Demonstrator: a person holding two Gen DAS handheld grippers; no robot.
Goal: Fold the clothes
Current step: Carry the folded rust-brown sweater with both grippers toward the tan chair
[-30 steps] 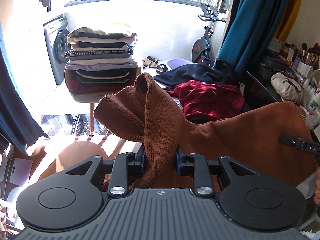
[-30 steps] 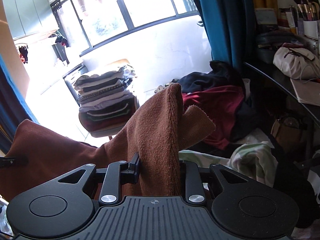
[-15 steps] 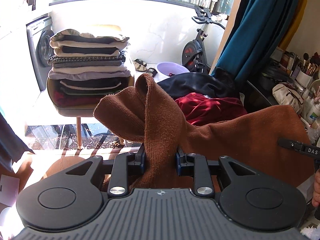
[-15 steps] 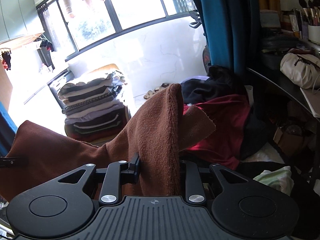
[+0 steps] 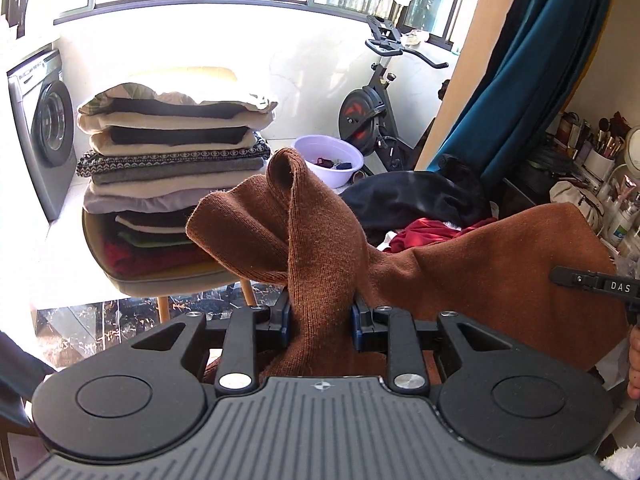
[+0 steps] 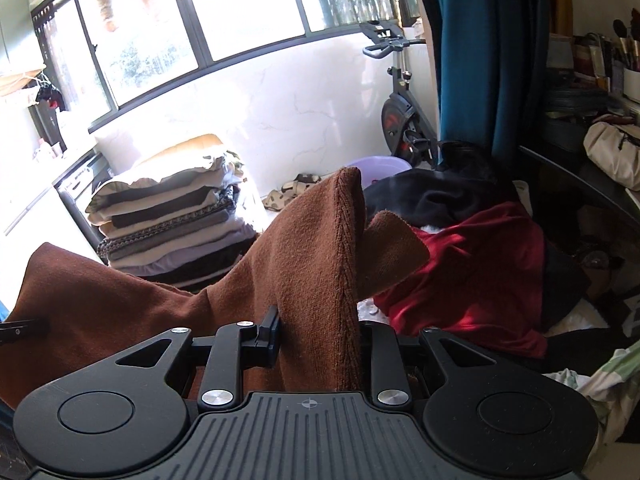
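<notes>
Both tongs, left (image 5: 320, 316) and right (image 6: 318, 332), grip the brown knit (image 5: 460, 272) (one bunched edge each), which hangs stretched in mid-air between them. Likely carrying it; next it needs a flat spot to lay out.

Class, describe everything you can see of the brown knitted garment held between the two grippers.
The brown knitted garment is a rust-brown, fine-ribbed knit, soft and slightly fuzzy. It hangs in the air, stretched between two grips: the left gripper clamps one bunched end, which loops over above its jaws, and the right gripper clamps the other along a stitched seam, a corner flopping right. Nothing else visibly touches it.
</notes>
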